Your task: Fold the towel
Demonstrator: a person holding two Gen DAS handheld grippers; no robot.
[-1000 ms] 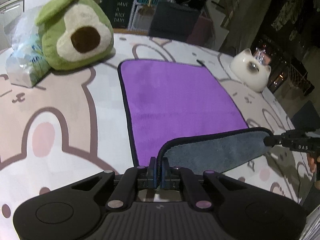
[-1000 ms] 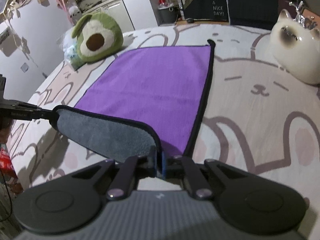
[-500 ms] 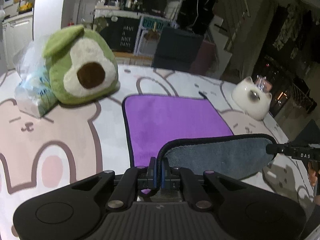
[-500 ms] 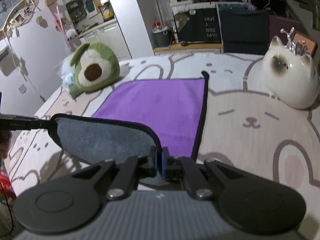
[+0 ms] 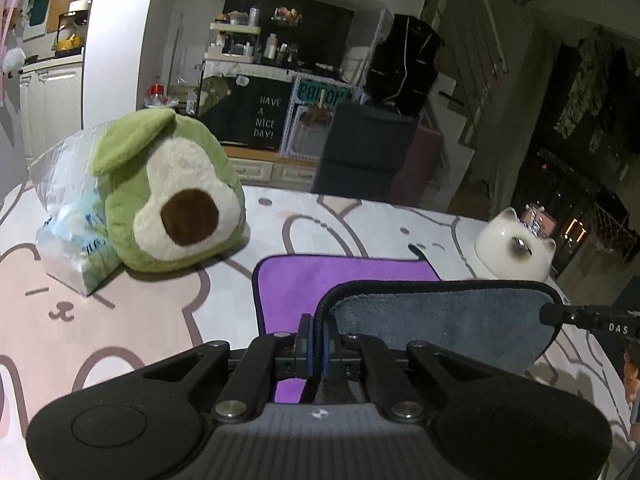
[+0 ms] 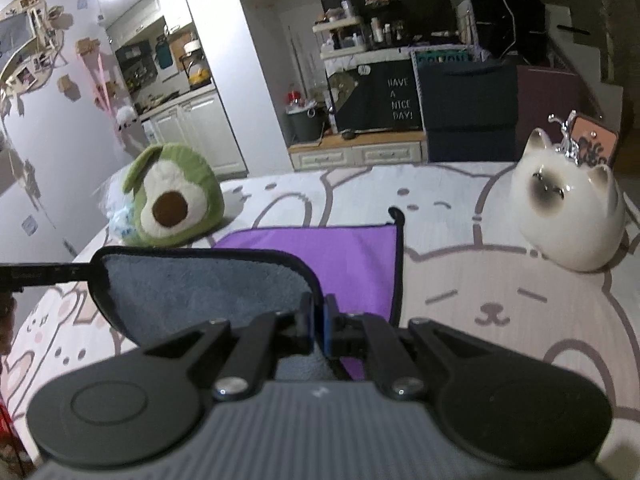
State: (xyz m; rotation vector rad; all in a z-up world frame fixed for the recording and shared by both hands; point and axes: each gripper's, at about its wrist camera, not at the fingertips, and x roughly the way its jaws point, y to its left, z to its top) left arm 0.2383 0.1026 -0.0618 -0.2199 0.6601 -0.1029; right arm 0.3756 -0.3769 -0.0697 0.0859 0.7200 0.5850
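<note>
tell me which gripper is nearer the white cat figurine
Right. The right gripper has the cat figurine close ahead to its right; the left gripper sits across the towel from it.

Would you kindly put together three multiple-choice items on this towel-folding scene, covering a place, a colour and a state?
1. Where is the avocado plush relative to the towel?
A. on top of it
B. beyond its far left corner
C. beside the cat figurine

2. What colour is the towel's lifted underside?
A. grey
B. green
C. white

3. How is the left gripper?
A. open above the bedspread
B. shut on nothing
C. shut on the towel's edge

Answers:
1 B: the plush sits on the bedspread, left of the purple face.
2 A: the raised flap shows grey.
3 C: its fingers pinch the black hem; the right gripper does likewise.
</note>
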